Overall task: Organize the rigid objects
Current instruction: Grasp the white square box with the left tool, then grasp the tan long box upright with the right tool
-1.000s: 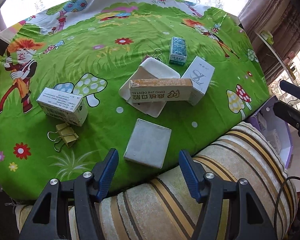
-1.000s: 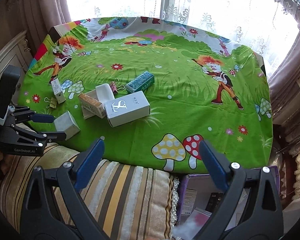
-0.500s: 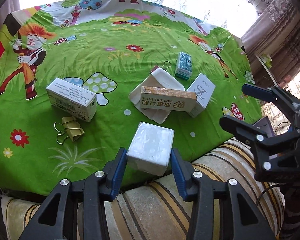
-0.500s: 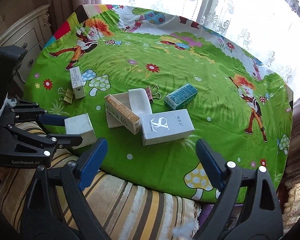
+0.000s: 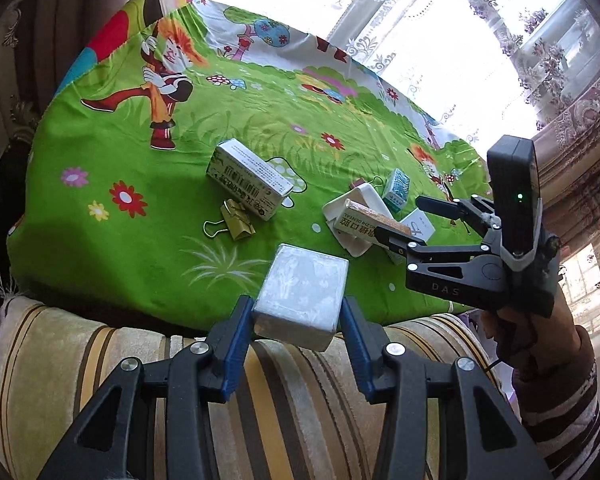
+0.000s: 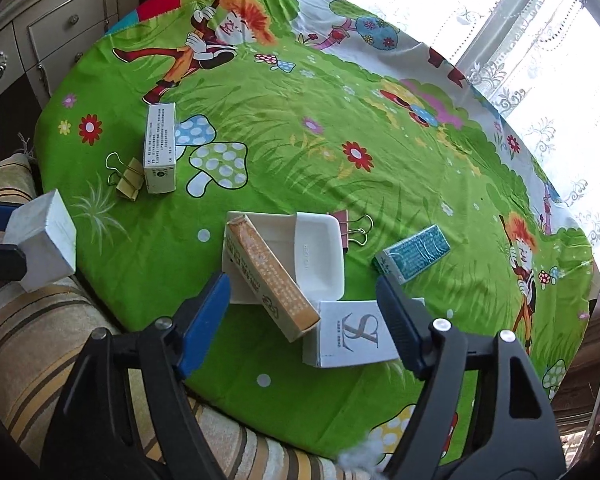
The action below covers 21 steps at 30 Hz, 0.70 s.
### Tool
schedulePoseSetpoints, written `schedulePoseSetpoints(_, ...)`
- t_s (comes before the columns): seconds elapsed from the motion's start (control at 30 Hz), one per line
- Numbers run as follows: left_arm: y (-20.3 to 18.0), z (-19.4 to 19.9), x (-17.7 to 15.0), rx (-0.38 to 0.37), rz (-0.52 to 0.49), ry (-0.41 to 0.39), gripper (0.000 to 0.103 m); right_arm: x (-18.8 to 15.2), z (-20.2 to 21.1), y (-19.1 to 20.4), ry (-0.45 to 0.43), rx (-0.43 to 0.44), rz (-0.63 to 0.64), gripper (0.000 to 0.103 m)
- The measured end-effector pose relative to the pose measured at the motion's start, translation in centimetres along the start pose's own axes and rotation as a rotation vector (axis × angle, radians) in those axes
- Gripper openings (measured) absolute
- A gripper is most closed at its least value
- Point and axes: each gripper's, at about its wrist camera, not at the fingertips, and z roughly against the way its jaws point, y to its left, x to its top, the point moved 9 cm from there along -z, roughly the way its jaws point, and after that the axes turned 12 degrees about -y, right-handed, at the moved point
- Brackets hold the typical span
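My left gripper [image 5: 296, 320] is shut on a small white box [image 5: 302, 294] and holds it above the table's near edge; the box also shows at the left of the right wrist view [image 6: 44, 246]. My right gripper [image 6: 304, 312] is open and hovers over an orange dental box [image 6: 270, 278] that leans on a white tray [image 6: 320, 252], beside a white box with a logo [image 6: 352, 340]. A teal box [image 6: 414, 254] lies right of the tray. A long white box [image 6: 160, 148] lies at the left.
A gold binder clip [image 6: 126, 178] lies beside the long white box, and a pink one [image 6: 350, 228] behind the tray. The round table has a green cartoon cloth [image 6: 340, 120]. A striped cushion [image 5: 100, 360] runs along the near edge. A cabinet [image 6: 40, 40] stands far left.
My left gripper has closed on the small white box and lifted it off the cloth. My right gripper has moved in over the orange box and logo box, still open.
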Motion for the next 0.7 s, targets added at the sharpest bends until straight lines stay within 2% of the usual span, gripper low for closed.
schedulePoseSetpoints(0.07,0.3,0.2,0.0,-0.001,0.014,-0.007,0.045,-0.4,-0.7,0.1,0.025,0.011,-0.001,0.065)
schedulePoseSetpoints(0.13,0.4,0.2,0.0,-0.001,0.02,-0.009,0.045,-0.8,-1.1,0.4,0.044,0.024,-0.01,0.048)
schedulePoseSetpoints(0.27,0.3,0.1,0.0,-0.001,0.02,-0.005,0.045,-1.3,-1.1,1.1,0.051,0.05,-0.014,0.035)
schedulePoseSetpoints(0.37,0.4,0.1,-0.1,-0.001,0.025,-0.007,0.045,-1.3,-0.6,1.4,0.04,0.084,-0.04,0.018)
schedulePoseSetpoints(0.5,0.4,0.0,-0.1,0.002,0.023,-0.007,0.045,-1.1,0.1,1.7,0.019,0.124,-0.084,0.018)
schedulePoseSetpoints(0.7,0.3,0.3,0.0,0.009,0.018,-0.018,0.045,-0.6,2.6,1.1,-0.04,0.141,-0.175,0.018)
